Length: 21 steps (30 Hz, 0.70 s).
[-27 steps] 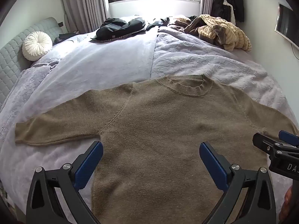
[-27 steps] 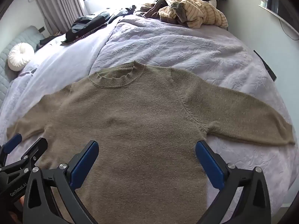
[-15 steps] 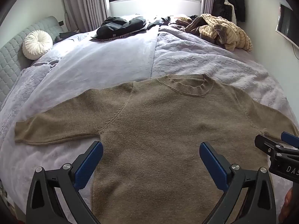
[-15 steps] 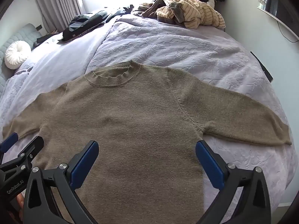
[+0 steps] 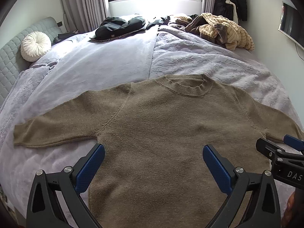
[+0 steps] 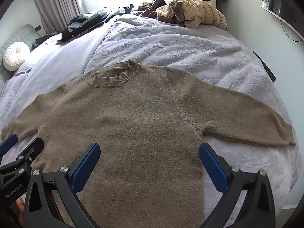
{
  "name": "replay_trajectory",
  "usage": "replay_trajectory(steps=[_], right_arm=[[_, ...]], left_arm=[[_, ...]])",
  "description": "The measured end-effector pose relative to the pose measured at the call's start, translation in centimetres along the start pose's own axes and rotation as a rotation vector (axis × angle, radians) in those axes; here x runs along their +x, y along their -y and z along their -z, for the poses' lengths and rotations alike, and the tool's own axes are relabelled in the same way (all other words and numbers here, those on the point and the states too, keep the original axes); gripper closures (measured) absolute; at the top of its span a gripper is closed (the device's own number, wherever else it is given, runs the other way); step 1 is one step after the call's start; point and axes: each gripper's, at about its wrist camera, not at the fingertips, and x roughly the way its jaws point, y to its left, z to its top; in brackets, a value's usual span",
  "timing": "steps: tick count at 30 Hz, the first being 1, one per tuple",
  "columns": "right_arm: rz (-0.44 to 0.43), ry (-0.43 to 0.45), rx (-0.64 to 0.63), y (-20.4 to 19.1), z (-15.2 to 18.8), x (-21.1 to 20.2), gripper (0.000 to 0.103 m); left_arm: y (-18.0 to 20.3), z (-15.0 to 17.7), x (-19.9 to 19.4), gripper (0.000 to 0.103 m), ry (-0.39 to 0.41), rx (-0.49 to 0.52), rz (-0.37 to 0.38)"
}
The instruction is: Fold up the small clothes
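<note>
The jaws of the left gripper (image 5: 153, 159) are spread wide, with nothing held between the blue pads (image 5: 89, 168); the jaws of the right gripper (image 6: 149, 158) are likewise set wide apart and hold nothing. Both grippers are poised over the lower body of a brown knit sweater (image 5: 163, 133), which is laid flat, front up, on a bed covered by a lavender quilt (image 5: 199, 58). In the left wrist view the sweater's left underarm is seen just beyond the left pad, and the left sleeve (image 5: 55, 127) is stretched out sideways past it. In the right wrist view the right underarm is seen just beyond the right pad, and the right sleeve (image 6: 247, 117) is stretched outward to the edge of the bed. The ribbed collar (image 6: 112, 76) is found farther ahead of the jaws, pointing away from them. Each gripper is partly seen at the edge of the other's view. Far beyond the collar, a dark jacket (image 5: 119, 26) and a heap of striped cream-coloured clothing (image 5: 224, 30) are piled near the window. A round white cushion (image 5: 35, 45) is propped against the grey headboard (image 5: 11, 60) at the far left.
</note>
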Motion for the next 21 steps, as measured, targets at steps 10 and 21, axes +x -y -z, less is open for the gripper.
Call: replay_trajectory(steps=[10,21], right_arm=[[0.001,0.0,-0.001,0.11,0.21,0.0,0.0],[0.003,-0.003,0.004,0.19,0.47,0.34,0.0]], left_arm=[[-0.05,0.13,0.17,0.0,-0.005,0.003,-0.003],[-0.12,0.32,0.45,0.0,-0.013,-0.001,-0.009]])
